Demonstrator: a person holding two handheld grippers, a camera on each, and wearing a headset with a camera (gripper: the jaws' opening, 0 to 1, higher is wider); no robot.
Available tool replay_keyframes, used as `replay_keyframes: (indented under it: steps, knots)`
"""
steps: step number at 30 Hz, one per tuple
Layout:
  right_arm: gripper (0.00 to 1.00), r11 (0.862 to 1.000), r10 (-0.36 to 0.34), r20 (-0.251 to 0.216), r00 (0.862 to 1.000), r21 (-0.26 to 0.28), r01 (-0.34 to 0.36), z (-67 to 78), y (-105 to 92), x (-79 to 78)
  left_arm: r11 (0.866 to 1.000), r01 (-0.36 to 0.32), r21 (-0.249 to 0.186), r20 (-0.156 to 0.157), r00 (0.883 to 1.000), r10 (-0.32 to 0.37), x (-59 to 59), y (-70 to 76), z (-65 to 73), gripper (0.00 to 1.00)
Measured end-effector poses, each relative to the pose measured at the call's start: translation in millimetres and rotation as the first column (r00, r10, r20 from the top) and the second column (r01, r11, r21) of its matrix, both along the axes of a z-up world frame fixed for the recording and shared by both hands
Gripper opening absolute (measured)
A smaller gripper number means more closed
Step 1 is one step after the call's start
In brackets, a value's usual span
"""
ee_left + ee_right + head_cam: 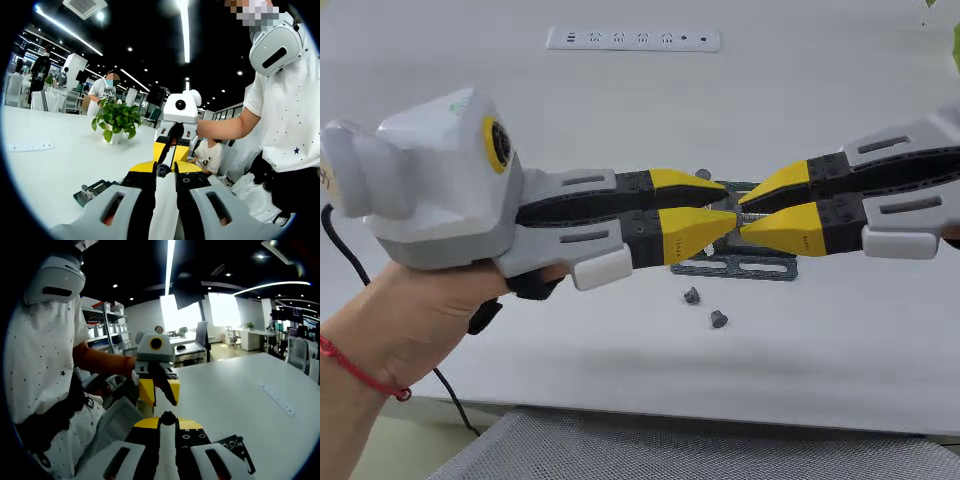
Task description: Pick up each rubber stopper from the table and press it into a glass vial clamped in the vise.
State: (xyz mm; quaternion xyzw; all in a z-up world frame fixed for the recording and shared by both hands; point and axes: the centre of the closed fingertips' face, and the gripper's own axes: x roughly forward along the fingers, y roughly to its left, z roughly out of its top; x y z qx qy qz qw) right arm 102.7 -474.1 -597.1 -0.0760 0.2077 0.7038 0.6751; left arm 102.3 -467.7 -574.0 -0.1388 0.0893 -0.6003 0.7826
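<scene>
A white table (620, 110) with a power strip (633, 39) at its far edge stands in a big open office lit by ceiling strips.

The left gripper (728, 205) and the right gripper (746, 215) lie level, nose to nose, with their yellow wedge tips almost touching. The left gripper's own view shows its jaws drawn close with only a narrow slit between them. A small dark stopper (162, 170) is pinched at the very tip. The right gripper's own view shows the same: jaws close and a dark round piece (167, 418) between the tips. I cannot tell whether this is one stopper held from both sides or two separate ones.

The vise (760, 265), a dark slotted metal plate, lies flat on the table straight below the meeting tips. What looks like a small clear vial (84, 191) stands upright in it. The grippers run sideways while the vial's axis is vertical, so I judge the stopper has to be turned and brought downward. Both grippers are about equally near.

Two loose stoppers (692, 296), matte grey rubber and stubby, lie just in front of the vise.
</scene>
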Motion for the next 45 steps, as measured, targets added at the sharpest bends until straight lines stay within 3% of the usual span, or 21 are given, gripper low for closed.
replay_keyframes:
  steps: [13, 20, 23, 28, 36, 40, 41, 45]
  knots:
    - [0.06, 0.989, -0.013, 0.030, 0.999, -0.148, 0.018, -12.1, -1.6, 34.8, 0.987, -0.110, 0.117, 0.033, 0.994, 0.107, 11.8, 30.9, -27.6, 0.26]
    - [0.06, 0.965, 0.004, 0.059, 0.998, -0.262, 0.012, -25.9, -1.6, 58.2, 0.972, -0.160, 0.170, 0.047, 0.987, 0.154, 16.7, 44.6, -43.4, 0.35]
    - [0.06, 0.948, 0.020, 0.073, 0.997, -0.320, 0.005, -35.4, -2.2, 67.5, 0.963, -0.182, 0.196, 0.061, 0.983, 0.173, 19.1, 49.5, -50.6, 0.39]
    - [0.06, 0.914, 0.054, 0.094, 0.994, -0.406, -0.012, -48.3, 2.3, 81.0, 0.954, -0.210, 0.215, 0.055, 0.978, 0.203, 24.1, 57.0, -59.8, 0.48]
    - [0.06, 0.841, 0.131, 0.120, 0.984, -0.540, -0.046, -66.7, 9.6, 100.9, 0.939, -0.245, 0.244, 0.068, 0.970, 0.235, 31.2, 67.6, -71.5, 0.57]
    - [0.06, 0.790, 0.171, 0.122, 0.978, -0.610, -0.062, -80.4, 10.6, 110.9, 0.925, -0.278, 0.258, 0.081, 0.961, 0.266, 36.7, 73.2, -78.6, 0.68]
    - [0.06, 0.768, 0.191, 0.124, 0.974, -0.637, -0.069, -85.5, 9.9, 113.9, 0.924, -0.281, 0.260, 0.079, 0.960, 0.270, 37.5, 74.3, -80.8, 0.70]
    - [0.06, 0.724, 0.221, 0.105, 0.970, -0.684, -0.090, -99.3, 12.3, 118.5, 0.917, -0.294, 0.270, 0.084, 0.956, 0.282, 38.7, 77.4, -86.9, 0.74]
